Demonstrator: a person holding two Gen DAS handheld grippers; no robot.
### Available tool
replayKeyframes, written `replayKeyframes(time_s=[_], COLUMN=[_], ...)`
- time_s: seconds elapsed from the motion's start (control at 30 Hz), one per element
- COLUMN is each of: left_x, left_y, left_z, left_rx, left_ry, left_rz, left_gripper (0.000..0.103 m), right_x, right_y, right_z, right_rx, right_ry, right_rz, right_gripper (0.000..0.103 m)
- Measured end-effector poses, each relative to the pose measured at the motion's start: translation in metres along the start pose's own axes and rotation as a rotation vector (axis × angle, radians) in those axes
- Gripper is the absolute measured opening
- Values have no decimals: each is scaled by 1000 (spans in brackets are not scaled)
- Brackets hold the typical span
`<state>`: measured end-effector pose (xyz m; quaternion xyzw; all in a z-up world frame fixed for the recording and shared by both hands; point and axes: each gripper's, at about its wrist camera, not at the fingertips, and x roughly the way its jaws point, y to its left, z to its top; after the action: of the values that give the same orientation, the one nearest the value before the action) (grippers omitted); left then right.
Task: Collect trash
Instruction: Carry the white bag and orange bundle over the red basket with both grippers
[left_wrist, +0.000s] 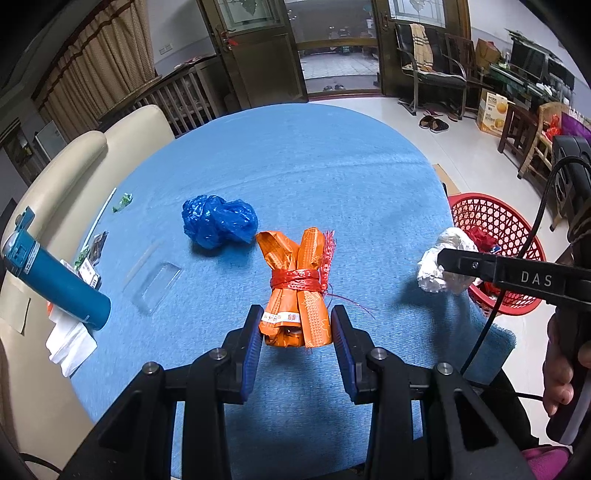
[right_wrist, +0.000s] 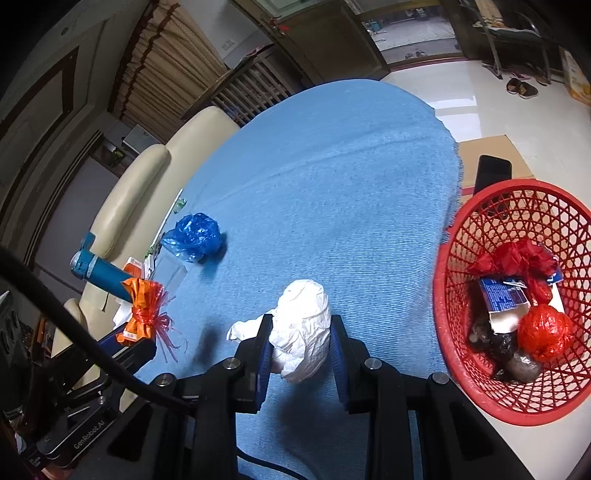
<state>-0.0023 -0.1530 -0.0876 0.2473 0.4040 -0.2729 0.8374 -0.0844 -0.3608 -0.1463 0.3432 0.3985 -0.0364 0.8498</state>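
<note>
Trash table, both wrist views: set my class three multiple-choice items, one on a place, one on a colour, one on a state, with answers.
1. Where is the basket?
A. On the cloth
B. Beside the table, off its right edge
C. On the sofa

2. What colour is the crumpled bag beyond the orange bundle?
A. Blue
B. Green
C. Yellow

3. What is the right gripper doing?
A. Standing open over bare cloth
B. Clamping white paper
C. Clamping the blue tube

Answers: 1 B, the basket sits lower than the cloth, past its edge. 2 A, blue plastic shows in both views. 3 B, both pads press the white wad.
</note>
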Motion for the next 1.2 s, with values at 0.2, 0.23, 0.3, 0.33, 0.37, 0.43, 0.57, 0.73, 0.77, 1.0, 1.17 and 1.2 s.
replayKeyframes(time_s=[0.2,0.23,0.3,0.33,0.37,0.43,0.57,0.73,0.77,1.0,1.17,1.2], left_x=[0,0,0,0,1,1,1,0,1,0,-2,-2], left_y=[-10,-11,-16,-18,-19,-23,-31,-44,-46,-66,-83,-86], left_z=[3,4,6,7,7,9,12,17,19,32,40,41], left_rx=[26,30,39,45,50,61,85,119,127,177,213,220], left_ry=[0,0,1,2,2,1,0,-6,-9,-32,-45,-48], left_rz=[5,5,4,4,3,3,3,1,2,-3,-11,-13], left_gripper=[39,39,39,39,39,39,39,39,39,39,39,39], right_x=[-6,-6,-9,-11,-12,-16,-24,-35,-38,-52,-62,-64], right_y=[-12,-14,-19,-22,-25,-31,-44,-55,-57,-66,-75,-77], right_z=[0,0,1,1,1,1,2,2,2,4,3,3], right_rx=[29,34,48,56,61,73,97,108,104,87,97,100], right_ry=[-13,-15,-21,-25,-29,-35,-53,-80,-89,-132,-153,-156], right_rz=[2,3,4,4,4,3,-3,-30,-42,-106,-127,-129], right_gripper=[31,31,31,31,31,31,31,31,31,31,31,31])
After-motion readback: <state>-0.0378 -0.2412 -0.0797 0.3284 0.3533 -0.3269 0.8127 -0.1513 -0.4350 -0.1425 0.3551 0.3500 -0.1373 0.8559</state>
